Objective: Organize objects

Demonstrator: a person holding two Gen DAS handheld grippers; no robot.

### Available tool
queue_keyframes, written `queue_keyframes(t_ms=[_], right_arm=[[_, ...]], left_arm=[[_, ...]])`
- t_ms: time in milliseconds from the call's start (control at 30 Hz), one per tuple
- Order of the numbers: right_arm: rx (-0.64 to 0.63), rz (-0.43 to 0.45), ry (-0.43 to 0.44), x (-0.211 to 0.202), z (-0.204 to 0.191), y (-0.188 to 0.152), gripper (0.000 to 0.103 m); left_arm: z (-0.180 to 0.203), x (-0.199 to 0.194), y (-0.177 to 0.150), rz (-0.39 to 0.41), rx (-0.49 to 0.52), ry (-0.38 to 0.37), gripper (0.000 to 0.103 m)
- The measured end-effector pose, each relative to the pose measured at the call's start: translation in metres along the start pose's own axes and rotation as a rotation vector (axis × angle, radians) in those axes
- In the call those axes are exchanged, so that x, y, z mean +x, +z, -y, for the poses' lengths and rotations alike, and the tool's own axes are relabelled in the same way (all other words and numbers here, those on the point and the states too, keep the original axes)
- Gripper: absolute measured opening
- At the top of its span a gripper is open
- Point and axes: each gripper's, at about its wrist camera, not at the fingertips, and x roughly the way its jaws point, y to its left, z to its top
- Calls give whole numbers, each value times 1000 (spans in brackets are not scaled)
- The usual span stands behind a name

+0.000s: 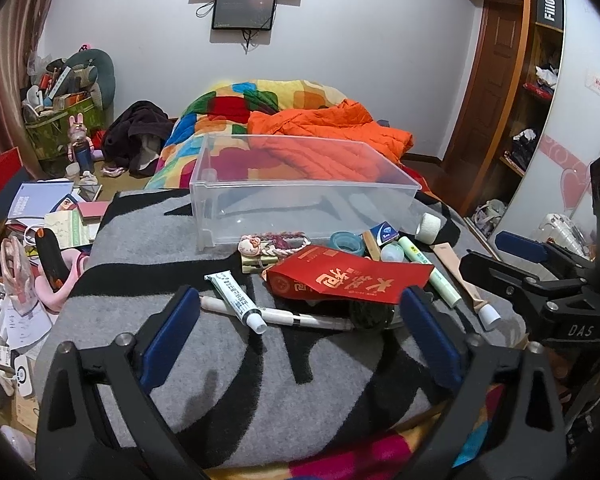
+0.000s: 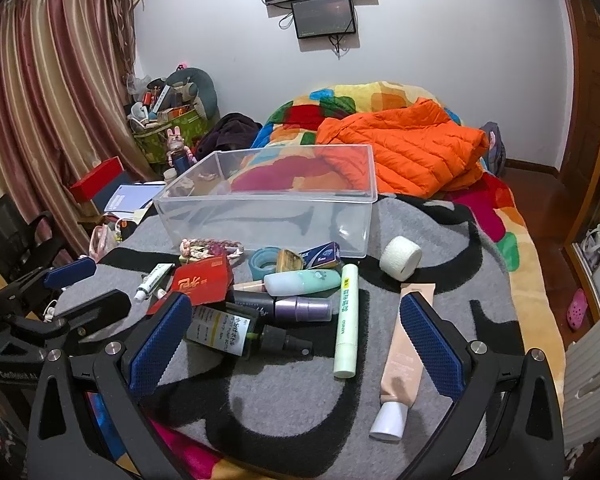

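A clear plastic bin (image 1: 300, 188) (image 2: 268, 204) stands empty on the grey and black blanket (image 1: 228, 360) (image 2: 284, 392). In front of it lies a heap of small items: a red envelope (image 1: 352, 278) (image 2: 204, 282), a small white tube (image 1: 236, 302) (image 2: 153, 276), a white pen (image 1: 284, 316), a green stick tube (image 1: 430, 270) (image 2: 348, 320), a beige tube (image 1: 466, 282) (image 2: 404, 360), a white tape roll (image 1: 428, 228) (image 2: 400, 258), a dark spray bottle (image 2: 240, 332). My left gripper (image 1: 298, 322) is open above the pen. My right gripper (image 2: 296, 336) is open near the spray bottle.
A colourful quilt (image 1: 236, 108) and an orange jacket (image 1: 332, 140) (image 2: 412, 152) lie behind the bin. Books and clutter cover the floor at the left (image 1: 48, 208). A wardrobe (image 1: 540, 80) stands at the right. The blanket's edge is close below my grippers.
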Motion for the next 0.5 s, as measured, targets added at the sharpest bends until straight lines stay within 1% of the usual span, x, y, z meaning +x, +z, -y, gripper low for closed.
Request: queue_keyframes(t_ms=[67,133,200,333,467,500], right_arm=[[-5,8,-11,0,2,1,101],[-5,11,-14,0,5,2,97],[-1,12,-19,1,10,3,94],[15,9,-41,5,22,5,87],[36,-19,-78,16,41,6,82],[40,-26,-84,19,45,5,78]], left_arm=[[-5,3,1,-18,-10,-7,84],[-10,4,2,-20,-27,-8,84],[-17,5,3,-21,-44,-2,81],[-33,11,6,-31,-67,35,76],[-47,26,10,-85,-93,50,63],[-49,30,10,-97,-97,49,61]])
